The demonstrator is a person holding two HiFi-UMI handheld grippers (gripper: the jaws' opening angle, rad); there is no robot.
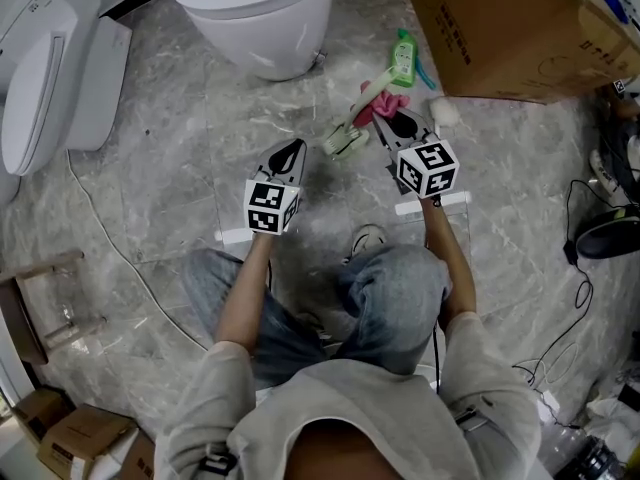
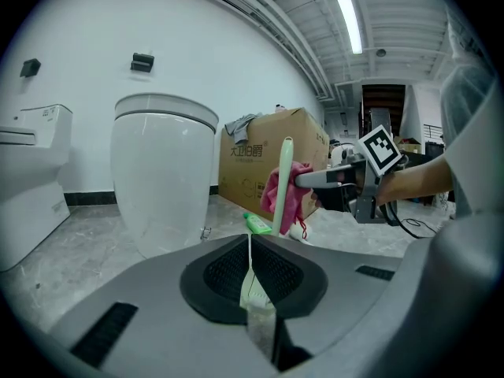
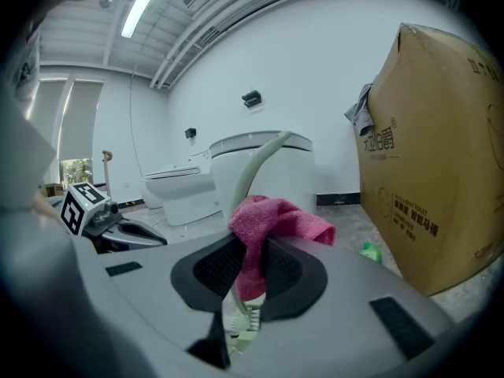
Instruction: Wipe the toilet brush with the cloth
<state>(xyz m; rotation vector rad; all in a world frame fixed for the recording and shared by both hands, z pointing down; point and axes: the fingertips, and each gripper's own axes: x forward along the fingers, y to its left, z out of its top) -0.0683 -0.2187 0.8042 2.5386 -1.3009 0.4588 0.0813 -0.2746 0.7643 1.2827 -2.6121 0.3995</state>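
We log the left gripper [image 2: 250, 246] with its jaws drawn together on a thin edge of the toilet brush [image 1: 348, 140] head, steadying it in front of the toilet [image 1: 262, 13] with the pale green handle [image 2: 282, 183] rising upright. The right gripper [image 3: 250, 268] is clamped on the pink cloth [image 3: 272, 219], which lies against that handle about midway up (bristles show below its jaws). We judge the wipe under way on the handle only: we cannot tell how much of it is clean, and the lower handle and head look yet to be covered.
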